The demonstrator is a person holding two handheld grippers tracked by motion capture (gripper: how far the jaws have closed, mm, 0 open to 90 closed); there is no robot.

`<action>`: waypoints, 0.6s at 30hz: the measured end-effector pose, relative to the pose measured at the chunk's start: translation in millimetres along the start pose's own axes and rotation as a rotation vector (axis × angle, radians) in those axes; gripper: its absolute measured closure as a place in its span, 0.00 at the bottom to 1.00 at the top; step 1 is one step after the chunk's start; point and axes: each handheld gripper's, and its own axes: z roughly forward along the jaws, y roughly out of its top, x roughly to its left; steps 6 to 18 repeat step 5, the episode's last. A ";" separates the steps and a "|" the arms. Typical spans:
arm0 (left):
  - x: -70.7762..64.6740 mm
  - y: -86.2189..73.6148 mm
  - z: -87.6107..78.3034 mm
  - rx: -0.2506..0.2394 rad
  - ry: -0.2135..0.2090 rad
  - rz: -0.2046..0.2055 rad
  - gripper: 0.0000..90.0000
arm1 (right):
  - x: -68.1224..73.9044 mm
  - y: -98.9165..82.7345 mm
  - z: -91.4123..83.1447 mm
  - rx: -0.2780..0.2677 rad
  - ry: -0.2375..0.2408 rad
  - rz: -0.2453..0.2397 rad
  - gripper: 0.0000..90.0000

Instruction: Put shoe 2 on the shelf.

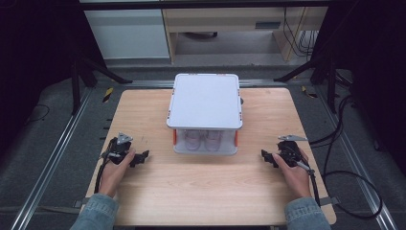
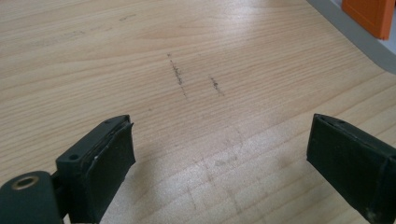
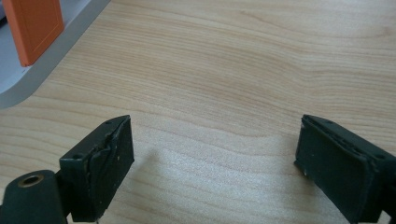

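A clear plastic box (image 1: 205,139) with a white lid (image 1: 206,99) and orange latches (image 1: 174,136) stands in the middle of the wooden table (image 1: 210,191); a pair of pale shoes shows through its front wall. My left gripper (image 1: 141,157) rests on the table to the box's left, open, its jaws wide apart over bare wood (image 2: 219,158). My right gripper (image 1: 266,156) rests to the box's right, open too, nothing between its jaws (image 3: 215,158). An orange latch (image 2: 369,16) and the box's grey base corner show in the left gripper view; another latch (image 3: 35,28) shows in the right gripper view.
Metal rails (image 1: 57,153) run along both sides of the table. Black cables (image 1: 349,177) lie on the floor at the right. Stand legs (image 1: 95,67) and a wooden cabinet (image 1: 230,24) are beyond the far edge.
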 end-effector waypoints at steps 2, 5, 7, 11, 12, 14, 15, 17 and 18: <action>0.1 -0.5 0.8 0.005 0.005 0.004 0.07 | 1.4 -2.2 0.7 -0.015 -0.011 -0.015 0.12; 0.1 -4.0 4.7 0.045 -0.006 -0.003 0.07 | 3.7 -3.5 1.7 -0.014 -0.025 -0.049 0.12; 0.1 -4.0 4.7 0.045 -0.006 -0.003 0.07 | 3.7 -3.5 1.7 -0.014 -0.025 -0.049 0.12; 0.1 -4.0 4.7 0.045 -0.006 -0.003 0.07 | 3.7 -3.5 1.7 -0.014 -0.025 -0.049 0.12; 0.1 -4.0 4.7 0.045 -0.006 -0.003 0.07 | 3.7 -3.5 1.7 -0.014 -0.025 -0.049 0.12; 0.1 -4.0 4.7 0.045 -0.006 -0.003 0.07 | 3.7 -3.5 1.7 -0.014 -0.025 -0.049 0.12; 0.1 -4.0 4.7 0.045 -0.006 -0.003 0.07 | 3.7 -3.5 1.7 -0.014 -0.025 -0.049 0.12; 0.1 -4.0 4.7 0.045 -0.006 -0.003 0.07 | 3.7 -3.5 1.7 -0.014 -0.025 -0.049 0.12; 0.1 -4.0 4.7 0.045 -0.006 -0.003 0.07 | 3.7 -3.5 1.7 -0.014 -0.025 -0.049 0.12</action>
